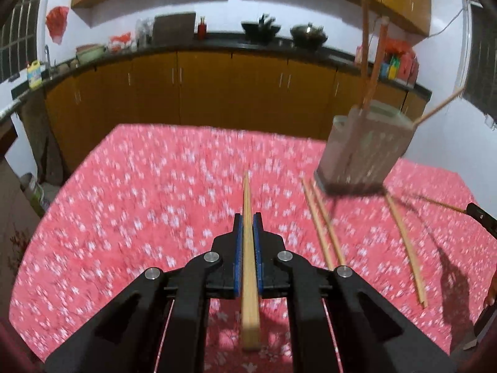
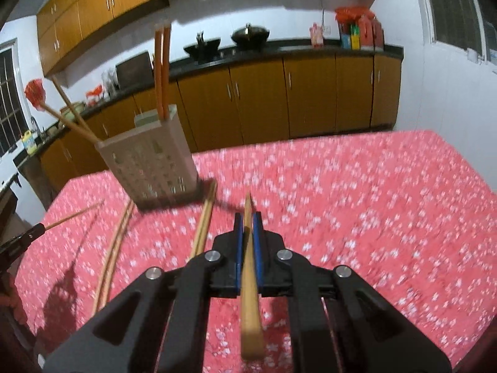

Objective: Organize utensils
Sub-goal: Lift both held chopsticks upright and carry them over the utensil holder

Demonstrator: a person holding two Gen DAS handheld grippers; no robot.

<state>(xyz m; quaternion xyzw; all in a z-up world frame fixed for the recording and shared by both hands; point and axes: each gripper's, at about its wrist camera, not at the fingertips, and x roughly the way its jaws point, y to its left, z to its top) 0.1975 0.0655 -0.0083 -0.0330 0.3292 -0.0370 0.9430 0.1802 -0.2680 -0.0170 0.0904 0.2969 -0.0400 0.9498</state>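
Left wrist view: left gripper (image 1: 247, 217) is clamped on a pale chopstick (image 1: 249, 267); the blue pads (image 1: 238, 248) press both its sides.
Held stick, left: runs along the fingers, thin tip past the fingertips, thick square end back toward the camera, clear of the cloth.
Right wrist view: right gripper (image 2: 247, 217) is clamped the same way on a darker chopstick (image 2: 250, 283), thick end toward the camera.
Table: red flowered tablecloth (image 1: 139, 202), blurred in both views.
Holder: grey perforated utensil holder (image 1: 363, 152) stands on the cloth, ahead and right of the left gripper, ahead and left of the right one.
Holder contents: two orange-brown sticks (image 2: 162, 71) stand near upright in the back compartment; two pale sticks (image 2: 70, 112) lean out of the front one.
Loose on the cloth: a pair of chopsticks (image 1: 323, 223) lies side by side near the holder's base; a single chopstick (image 1: 407, 248) lies further right, apart from the pair.
Other gripper seen: the right one's black tip shows at the right edge of the left view, its stick pointing toward the holder.
Background: wooden kitchen cabinets (image 1: 202, 90) under a dark counter with pots.
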